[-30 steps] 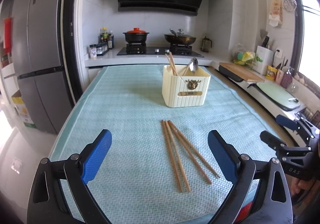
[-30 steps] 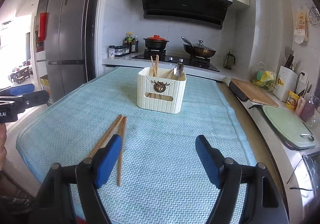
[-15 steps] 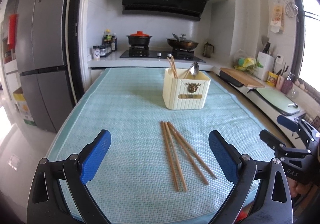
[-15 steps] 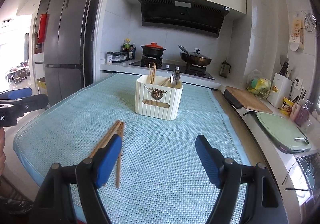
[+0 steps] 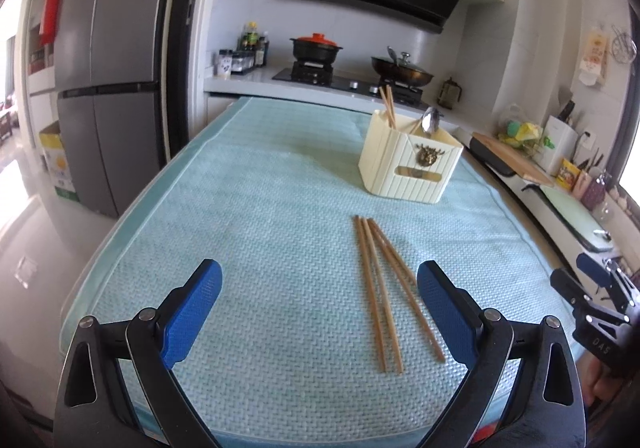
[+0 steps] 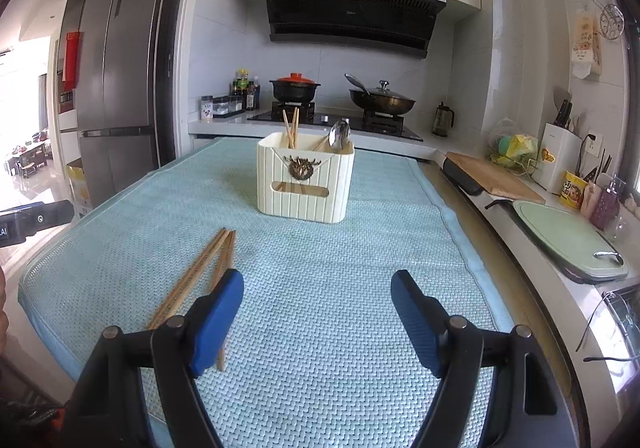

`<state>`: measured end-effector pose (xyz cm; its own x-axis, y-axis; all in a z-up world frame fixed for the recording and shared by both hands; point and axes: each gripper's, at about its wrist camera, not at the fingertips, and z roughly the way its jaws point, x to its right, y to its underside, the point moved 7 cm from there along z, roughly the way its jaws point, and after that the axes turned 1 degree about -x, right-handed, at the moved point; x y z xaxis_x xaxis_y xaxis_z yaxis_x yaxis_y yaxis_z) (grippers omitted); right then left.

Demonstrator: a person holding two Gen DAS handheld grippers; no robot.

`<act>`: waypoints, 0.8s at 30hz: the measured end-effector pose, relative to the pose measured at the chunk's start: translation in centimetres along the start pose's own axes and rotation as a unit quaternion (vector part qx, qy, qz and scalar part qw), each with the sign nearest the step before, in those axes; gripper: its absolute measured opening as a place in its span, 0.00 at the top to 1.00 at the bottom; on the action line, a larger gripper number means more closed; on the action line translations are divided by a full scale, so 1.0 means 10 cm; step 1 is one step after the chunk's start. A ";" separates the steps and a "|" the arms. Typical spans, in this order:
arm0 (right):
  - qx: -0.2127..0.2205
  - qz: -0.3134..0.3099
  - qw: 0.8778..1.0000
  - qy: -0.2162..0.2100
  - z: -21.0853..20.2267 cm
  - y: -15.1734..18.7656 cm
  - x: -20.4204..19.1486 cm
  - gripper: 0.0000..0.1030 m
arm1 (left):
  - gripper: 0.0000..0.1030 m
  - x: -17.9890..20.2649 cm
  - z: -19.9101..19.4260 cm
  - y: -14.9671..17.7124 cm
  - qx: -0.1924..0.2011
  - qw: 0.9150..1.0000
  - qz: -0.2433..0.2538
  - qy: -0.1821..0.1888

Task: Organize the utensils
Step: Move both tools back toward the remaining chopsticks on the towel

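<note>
Working across the teal mat [image 5: 248, 208], we see the cream holder [image 5: 410, 164] standing beyond four loose chopsticks [image 5: 380, 288]. We judge them light, stiff and slippery, best pinched mid-length. They lie inside our spread, empty left gripper [image 5: 320, 308], toward its right pad, and beside the spread, empty right gripper [image 6: 318, 322], at its left pad.

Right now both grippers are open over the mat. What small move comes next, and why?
Probably ease the left gripper forward and slightly right, down over the loose chopsticks. They lie flat on the mat, toward its right finger, while the holder already has chopsticks and a spoon. The right gripper is also open.
</note>
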<state>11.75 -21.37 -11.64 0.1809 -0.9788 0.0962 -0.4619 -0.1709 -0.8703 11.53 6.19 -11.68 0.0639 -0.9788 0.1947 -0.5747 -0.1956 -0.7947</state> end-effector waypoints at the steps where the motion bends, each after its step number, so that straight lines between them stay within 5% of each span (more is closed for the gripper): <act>1: -0.005 0.002 1.000 -0.003 0.03 0.02 0.00 0.25 | 0.04 -0.03 0.03 0.02 -0.006 1.000 -0.005 -0.001; 13: -0.007 -0.013 0.999 -0.044 0.07 -0.01 -0.28 0.25 | 0.04 -0.23 -0.01 0.03 -0.004 0.999 -0.025 -0.021; 24: -0.013 -0.009 0.998 -0.062 0.14 0.03 -0.32 0.25 | 0.04 -0.05 0.10 -0.02 -0.010 0.999 0.022 -0.028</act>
<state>12.25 -18.13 -12.91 0.2941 -0.9545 0.0501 -0.4796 -0.1927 -0.8561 12.41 6.60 -12.22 0.0834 -0.9885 0.1258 -0.5948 -0.1507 -0.7896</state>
